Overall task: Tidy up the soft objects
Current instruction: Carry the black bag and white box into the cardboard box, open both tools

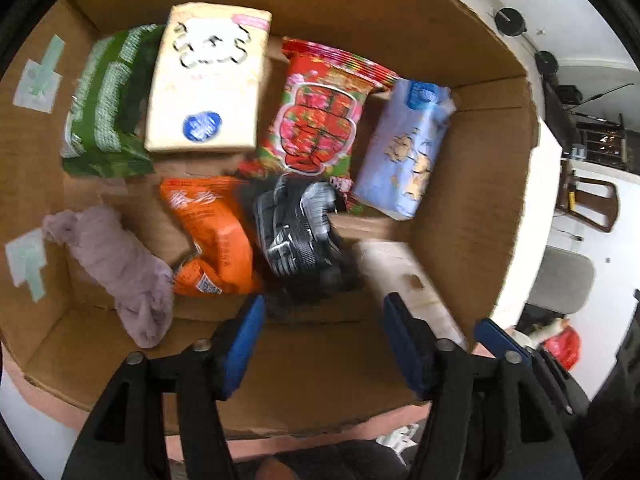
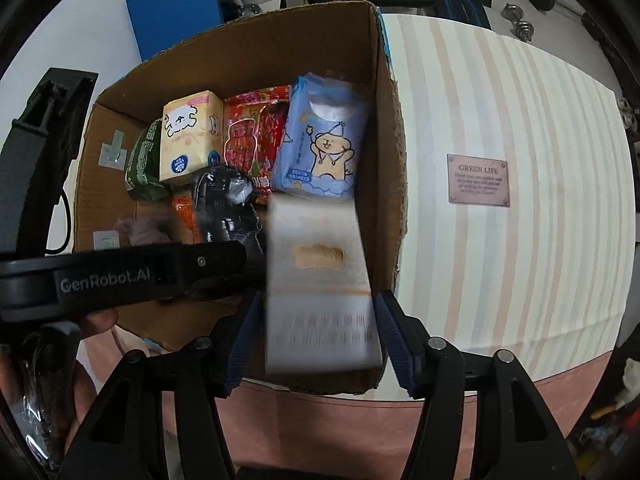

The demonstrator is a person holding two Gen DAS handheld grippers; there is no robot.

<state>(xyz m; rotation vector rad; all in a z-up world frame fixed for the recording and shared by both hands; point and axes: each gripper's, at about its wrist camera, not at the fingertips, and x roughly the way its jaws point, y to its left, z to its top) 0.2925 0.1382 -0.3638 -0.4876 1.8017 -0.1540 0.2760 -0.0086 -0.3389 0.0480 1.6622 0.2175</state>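
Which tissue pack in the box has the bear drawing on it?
The blue tissue pack standing at the box's right wall, beside the red packet. The cream pack shows a white fluffy animal; the white pack is in the right tongs.

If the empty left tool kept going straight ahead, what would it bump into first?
Probably the black packet, lying almost dead ahead of the open left tool inside the cardboard box. Depth is unclear, so the orange packet beside it might be touched too.
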